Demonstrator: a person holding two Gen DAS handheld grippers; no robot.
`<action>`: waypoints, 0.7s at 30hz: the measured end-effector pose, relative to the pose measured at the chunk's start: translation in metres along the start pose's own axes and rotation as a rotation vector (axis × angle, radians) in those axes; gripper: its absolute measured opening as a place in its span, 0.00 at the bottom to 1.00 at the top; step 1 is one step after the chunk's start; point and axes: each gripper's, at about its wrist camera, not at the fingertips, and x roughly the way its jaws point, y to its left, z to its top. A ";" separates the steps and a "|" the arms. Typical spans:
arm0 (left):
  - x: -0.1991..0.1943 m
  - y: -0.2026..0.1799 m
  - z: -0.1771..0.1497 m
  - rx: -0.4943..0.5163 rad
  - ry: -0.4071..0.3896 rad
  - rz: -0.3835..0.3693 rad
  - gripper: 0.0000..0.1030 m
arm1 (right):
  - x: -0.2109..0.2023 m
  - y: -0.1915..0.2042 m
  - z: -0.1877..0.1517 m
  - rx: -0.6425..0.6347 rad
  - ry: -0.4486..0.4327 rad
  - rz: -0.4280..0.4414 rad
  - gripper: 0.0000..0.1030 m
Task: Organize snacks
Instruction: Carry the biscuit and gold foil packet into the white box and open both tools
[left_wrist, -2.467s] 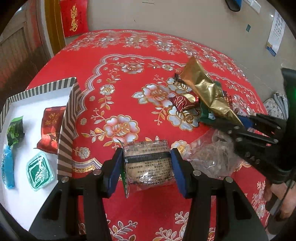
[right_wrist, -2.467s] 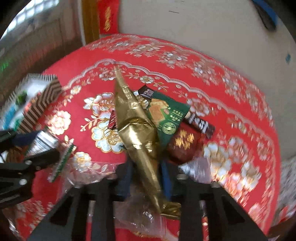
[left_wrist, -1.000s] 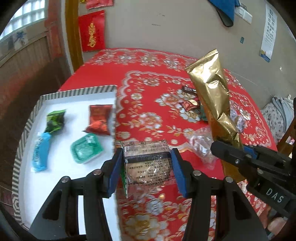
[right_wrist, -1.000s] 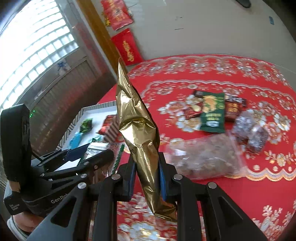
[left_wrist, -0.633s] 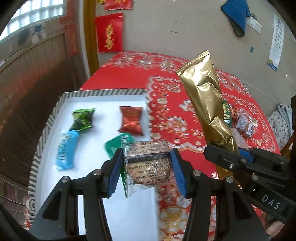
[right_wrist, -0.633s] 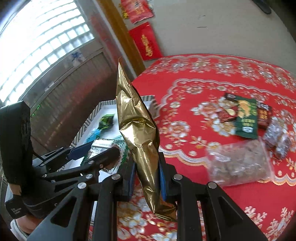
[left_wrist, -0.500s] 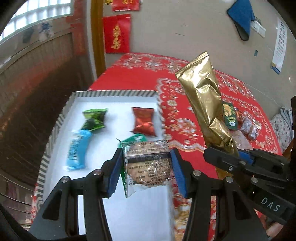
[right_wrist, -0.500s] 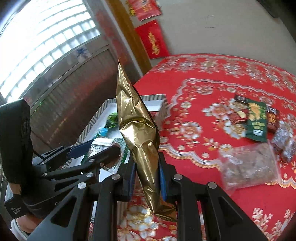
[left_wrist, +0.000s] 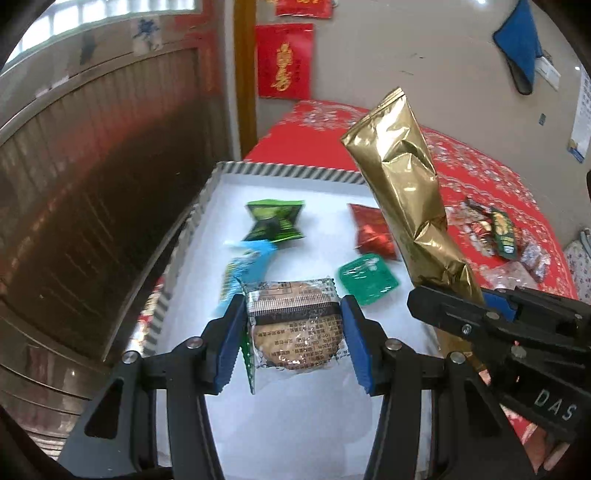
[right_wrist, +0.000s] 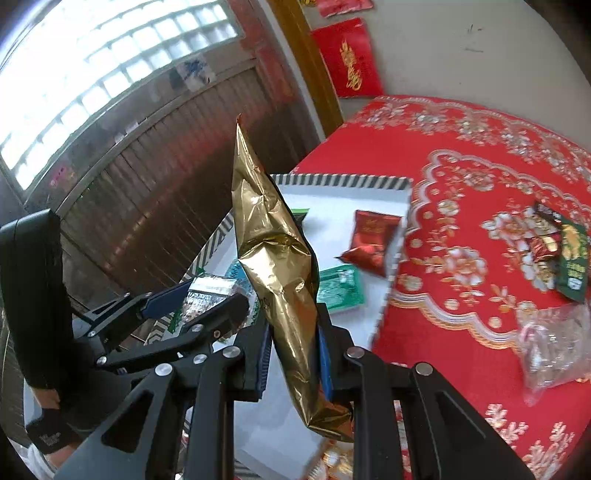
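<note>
My left gripper (left_wrist: 293, 334) is shut on a clear-wrapped biscuit packet (left_wrist: 295, 328) and holds it above the white tray (left_wrist: 229, 195) with striped walls. My right gripper (right_wrist: 291, 354) is shut on a tall gold foil pouch (right_wrist: 280, 280), held upright over the tray's right side; the pouch also shows in the left wrist view (left_wrist: 410, 199). In the tray lie a green candy (left_wrist: 275, 219), a red packet (left_wrist: 373, 230), a blue packet (left_wrist: 243, 269) and a green square packet (left_wrist: 367, 278).
On the red flowered tablecloth (right_wrist: 480, 177) to the right lie more snacks: a dark green packet (right_wrist: 572, 254), small red candies (right_wrist: 541, 247) and a clear bag (right_wrist: 554, 343). A wooden railing (left_wrist: 92, 206) and wall stand left of the tray.
Both grippers have swung left from the snack pile to above the tray, each keeping its packet. The tray now fills the middle of both views.
</note>
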 end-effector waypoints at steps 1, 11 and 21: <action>0.001 0.005 -0.001 -0.004 0.003 0.010 0.52 | 0.005 0.001 0.001 0.010 0.009 0.007 0.21; 0.027 0.029 -0.016 -0.011 0.065 0.068 0.52 | 0.055 0.015 -0.004 0.040 0.101 0.002 0.21; 0.041 0.026 -0.025 0.029 0.082 0.092 0.52 | 0.069 0.014 -0.008 0.060 0.137 -0.026 0.23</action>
